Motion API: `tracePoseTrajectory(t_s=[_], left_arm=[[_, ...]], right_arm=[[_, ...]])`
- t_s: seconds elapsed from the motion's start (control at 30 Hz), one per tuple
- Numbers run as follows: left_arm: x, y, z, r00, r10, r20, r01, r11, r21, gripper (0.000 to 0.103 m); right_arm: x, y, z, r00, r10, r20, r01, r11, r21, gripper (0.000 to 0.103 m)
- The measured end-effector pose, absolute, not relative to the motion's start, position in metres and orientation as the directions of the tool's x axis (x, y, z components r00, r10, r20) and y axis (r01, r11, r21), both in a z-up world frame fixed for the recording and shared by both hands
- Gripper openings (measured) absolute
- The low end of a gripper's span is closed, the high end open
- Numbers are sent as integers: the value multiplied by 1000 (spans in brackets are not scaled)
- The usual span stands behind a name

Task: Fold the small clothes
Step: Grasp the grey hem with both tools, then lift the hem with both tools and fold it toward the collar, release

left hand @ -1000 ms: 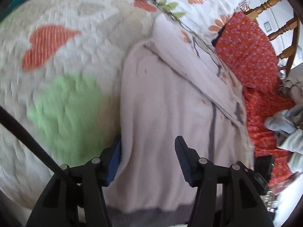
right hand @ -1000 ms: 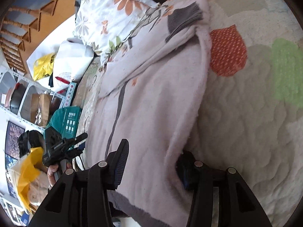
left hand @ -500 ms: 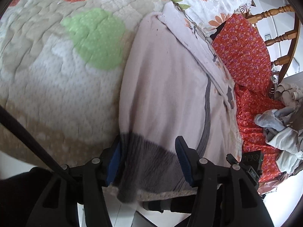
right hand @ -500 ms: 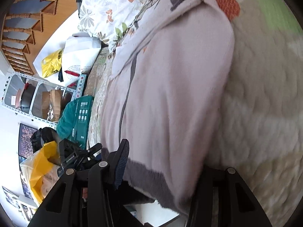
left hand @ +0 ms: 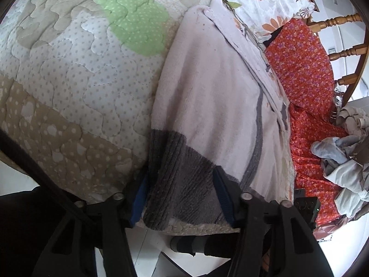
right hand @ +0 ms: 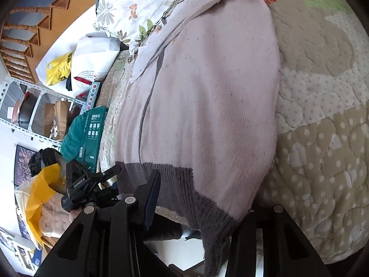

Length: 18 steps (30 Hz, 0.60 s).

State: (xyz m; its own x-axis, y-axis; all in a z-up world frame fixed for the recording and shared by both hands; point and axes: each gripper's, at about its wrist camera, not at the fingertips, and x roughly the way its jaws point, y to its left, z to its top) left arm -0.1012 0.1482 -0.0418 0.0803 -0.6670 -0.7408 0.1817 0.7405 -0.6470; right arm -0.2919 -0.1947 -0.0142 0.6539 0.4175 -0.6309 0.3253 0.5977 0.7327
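Observation:
A pale pink knitted sweater (left hand: 212,92) with a grey ribbed hem (left hand: 182,184) lies on the quilted bed; it also shows in the right wrist view (right hand: 207,92). Its hem (right hand: 175,180) hangs over the bed's near edge. My left gripper (left hand: 182,198) is open, its jaws straddling one corner of the hem. My right gripper (right hand: 203,200) is open around the other corner; its right finger is hidden behind the cloth.
The quilt (left hand: 69,80) has green and orange patches. A floral pillow (left hand: 260,2) and red floral cloth (left hand: 306,80) lie beyond the sweater. Crumpled grey clothes (left hand: 341,159) sit at the right. Shelves, bags and a green box (right hand: 92,131) stand beside the bed.
Both grippers have drawn back along the sweater toward the bed's near edge. The grey hem now lies between the jaws and hangs over the edge.

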Motion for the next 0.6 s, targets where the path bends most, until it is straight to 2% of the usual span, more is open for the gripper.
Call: tracePoseTrajectory(t_s=[0.03, 0.07, 0.1, 0.17, 0.3, 0.47, 0.6], left_arm=[[-101, 147, -42, 87, -642, -761, 187, 761, -621, 34], [-101, 146, -43, 93, -619, -780, 190, 780, -596, 23], [-101, 145, -43, 94, -613, -785, 190, 785, -590, 20], [-100, 147, -42, 86, -630, -772, 175, 772, -611, 10], [-110, 152, -31, 109, -645, -756, 185, 761, -622, 9], [-152, 167, -8, 119, -676, -727, 200, 734, -649, 9], [-178, 173, 0, 127, -664, -737, 227, 743, -630, 9]], right_arm=[[-291, -194, -14, 650, 410, -640, 328, 608, 723, 33], [-291, -192, -14, 642, 395, -657, 337, 624, 705, 18], [-290, -191, -14, 632, 377, -677, 351, 640, 683, 9], [-288, -191, -17, 622, 368, -691, 367, 643, 672, 7], [-297, -197, -11, 629, 382, -677, 374, 615, 694, 6], [-337, -199, 2, 652, 445, -614, 341, 551, 761, 5], [-368, -202, 15, 674, 465, -573, 309, 527, 792, 5]])
